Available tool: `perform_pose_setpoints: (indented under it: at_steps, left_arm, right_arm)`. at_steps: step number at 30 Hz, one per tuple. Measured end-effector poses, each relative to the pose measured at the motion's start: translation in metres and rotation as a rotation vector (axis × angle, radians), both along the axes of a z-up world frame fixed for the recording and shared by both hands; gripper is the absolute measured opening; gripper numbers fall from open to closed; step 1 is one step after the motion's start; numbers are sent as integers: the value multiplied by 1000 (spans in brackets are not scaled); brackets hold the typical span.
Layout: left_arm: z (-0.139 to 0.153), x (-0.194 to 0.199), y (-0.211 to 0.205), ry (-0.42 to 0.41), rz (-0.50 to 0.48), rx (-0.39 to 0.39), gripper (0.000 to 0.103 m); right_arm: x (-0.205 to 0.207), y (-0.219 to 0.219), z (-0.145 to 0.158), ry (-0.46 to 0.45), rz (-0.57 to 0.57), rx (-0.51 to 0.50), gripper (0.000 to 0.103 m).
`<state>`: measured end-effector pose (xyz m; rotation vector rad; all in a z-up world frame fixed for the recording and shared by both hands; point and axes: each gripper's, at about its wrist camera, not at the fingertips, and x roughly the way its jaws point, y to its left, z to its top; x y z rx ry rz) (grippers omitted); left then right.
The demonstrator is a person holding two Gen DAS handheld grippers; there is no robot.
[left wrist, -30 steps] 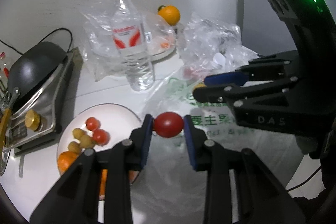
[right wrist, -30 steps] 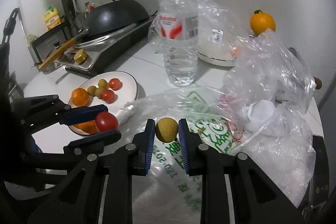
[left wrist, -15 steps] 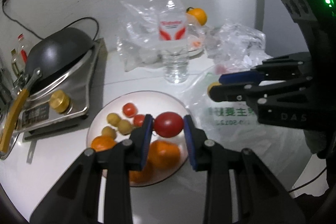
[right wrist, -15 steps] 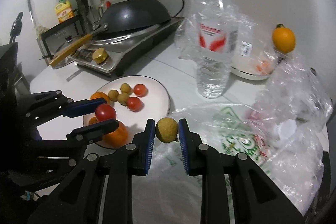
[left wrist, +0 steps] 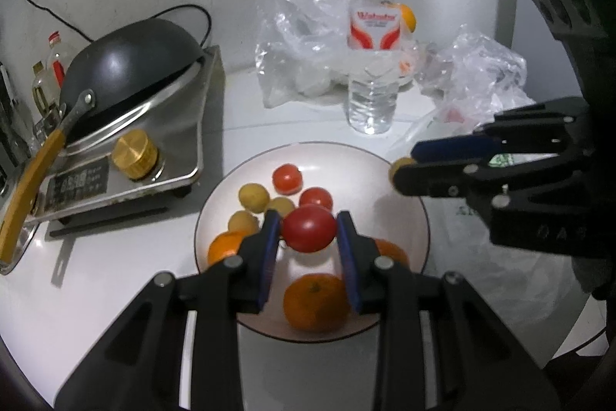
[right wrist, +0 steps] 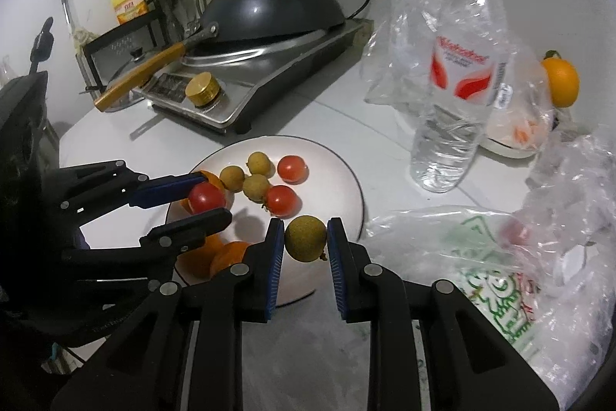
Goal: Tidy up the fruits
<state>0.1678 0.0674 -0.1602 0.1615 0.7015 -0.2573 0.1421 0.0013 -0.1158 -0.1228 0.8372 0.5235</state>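
Note:
My left gripper (left wrist: pixel 308 230) is shut on a red tomato (left wrist: pixel 308 228) and hangs over the white plate (left wrist: pixel 408 191). On the plate lie two small tomatoes (left wrist: pixel 286 177), three yellow-brown longans (left wrist: pixel 253 197) and oranges (left wrist: pixel 315 302). In the right wrist view my right gripper (right wrist: pixel 306 242) is shut on a yellow-brown longan (right wrist: pixel 305 237), just above the plate's near right rim (right wrist: pixel 356 180). The left gripper (right wrist: pixel 210 197) with its tomato (right wrist: pixel 206 197) shows at the plate's left side.
A water bottle (left wrist: pixel 372 41) stands behind the plate among clear plastic bags (left wrist: pixel 296 37), with a lone orange (right wrist: pixel 564 83) beyond. A printed bag (right wrist: pixel 496 280) lies to the right. A black wok (left wrist: pixel 123 64) sits on a steel cooker (left wrist: pixel 169 156) at the left.
Both grippers have moved left from over the printed bag to over the plate, each still holding its fruit. The plate now lies directly under them.

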Motion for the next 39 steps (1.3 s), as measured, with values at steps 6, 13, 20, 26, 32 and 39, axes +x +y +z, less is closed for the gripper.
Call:
perform_pose_setpoints:
  at_steps: [6,13,20,26,32,39]
  left_arm:
    - [-8,8,0,26,-9,-5,31]
    - [-12,13,0,48,-11,-20,32]
    - [-13,14,0,54,-8,-14,34]
    - [-7,10,-1,44,3,-17,38]
    - [10,-4,1,4,21,-33,49]
    - [39,-30,-3,-68,28,-51,52]
  right_arm:
    - [10,8,-15,29,5,-22,25]
    - [17,10,-23,53,3,-19,25]
    - [19,7,-24,67,-10,-9,25]
    - [13,5,-16,52,-17,-18,28]
    - [-3,-3,2,9,-41,-19,33]
    - [-31,-20,22,-42,-72,-12,35]
